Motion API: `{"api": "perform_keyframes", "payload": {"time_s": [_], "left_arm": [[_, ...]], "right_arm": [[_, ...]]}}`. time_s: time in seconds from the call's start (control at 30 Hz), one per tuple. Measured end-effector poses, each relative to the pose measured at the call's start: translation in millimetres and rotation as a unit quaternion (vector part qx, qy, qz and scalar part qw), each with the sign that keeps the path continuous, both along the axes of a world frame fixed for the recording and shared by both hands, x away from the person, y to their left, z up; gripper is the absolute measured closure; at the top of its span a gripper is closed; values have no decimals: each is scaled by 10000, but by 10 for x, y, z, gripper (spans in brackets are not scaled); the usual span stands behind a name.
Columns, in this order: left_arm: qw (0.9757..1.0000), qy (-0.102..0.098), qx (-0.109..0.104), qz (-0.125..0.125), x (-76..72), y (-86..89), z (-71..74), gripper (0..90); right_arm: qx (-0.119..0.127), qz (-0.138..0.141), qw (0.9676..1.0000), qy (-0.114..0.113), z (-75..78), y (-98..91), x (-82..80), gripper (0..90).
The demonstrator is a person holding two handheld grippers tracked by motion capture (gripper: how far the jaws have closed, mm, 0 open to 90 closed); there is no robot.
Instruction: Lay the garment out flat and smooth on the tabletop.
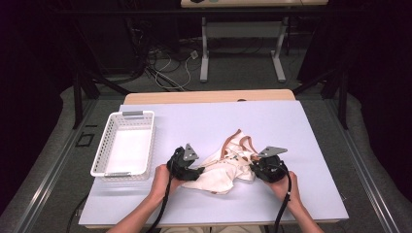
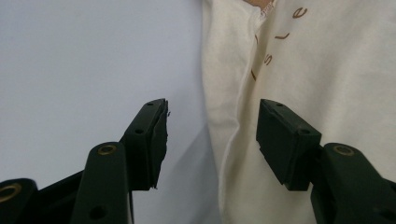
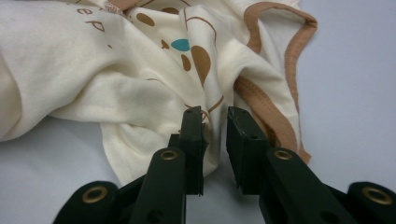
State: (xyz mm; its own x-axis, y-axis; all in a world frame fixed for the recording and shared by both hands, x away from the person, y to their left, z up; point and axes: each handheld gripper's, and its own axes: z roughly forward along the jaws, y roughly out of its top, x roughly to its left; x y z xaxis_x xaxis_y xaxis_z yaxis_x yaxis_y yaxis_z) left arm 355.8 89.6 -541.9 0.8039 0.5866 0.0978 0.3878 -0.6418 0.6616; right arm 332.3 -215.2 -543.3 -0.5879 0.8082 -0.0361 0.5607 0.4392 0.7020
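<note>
Pale blue worktop (image 1: 301, 145) carries a crumpled cream garment (image 1: 228, 167) with brown trim near its front middle, and a white basket (image 1: 125, 144) stands well to the left. Left tongs (image 2: 212, 135) are spread wide at the garment's left edge, one jaw over cloth, one over bare worktop. Right tongs (image 3: 215, 135) stand narrowly parted with a cloth fold between the jaws; whether they pinch it cannot be told

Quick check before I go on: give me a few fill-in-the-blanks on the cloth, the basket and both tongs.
1. The white basket holds ____.
2. The basket sits to the ____ of the cream cloth in the high view.
3. The left tongs are ____, straddling the cloth's edge.
4. The cloth's trim is ____ in colour.

Missing words: nothing; left; open; brown
</note>
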Motion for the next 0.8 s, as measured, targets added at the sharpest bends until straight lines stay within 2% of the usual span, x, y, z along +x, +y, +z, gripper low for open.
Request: {"api": "perform_keyframes", "payload": {"time_s": [0.1, 0.2, 0.3, 0.37, 0.43, 0.5, 0.53, 0.7, 0.8], "left_arm": [[10000, 23, -42, -14, 47, -68, -31, 439], [9999, -33, 70, -94, 83, -145, -70, 462], [9999, -9, 26, -116, 112, -181, -104, 509], [9999, -72, 37, -140, 131, -194, -114, 536], [9998, -55, 13, -208, 151, -202, -121, 578], [9996, -108, 72, -255, 156, -217, -120, 625], [9995, -143, 110, -262, 153, -226, -119, 656], [9992, -186, 66, -354, 147, -240, -139, 842], [9992, -197, 92, -344, 145, -231, -131, 877]], "right_arm": [[41, 63, 10000, 37, -26, 23, 17, 738], [60, 72, 9999, 84, -26, 44, 10, 720], [149, 79, 9998, 137, -24, 43, 11, 706], [169, 117, 9997, 137, -28, 39, 18, 704], [138, 121, 9997, 168, -37, 45, 22, 709], [117, 105, 9996, 234, -48, 62, 21, 732], [83, 123, 9997, 191, -58, 68, 22, 754], [122, 32, 9996, 271, -70, 74, 30, 855], [129, 29, 9996, 230, -73, 65, 30, 866]]}}
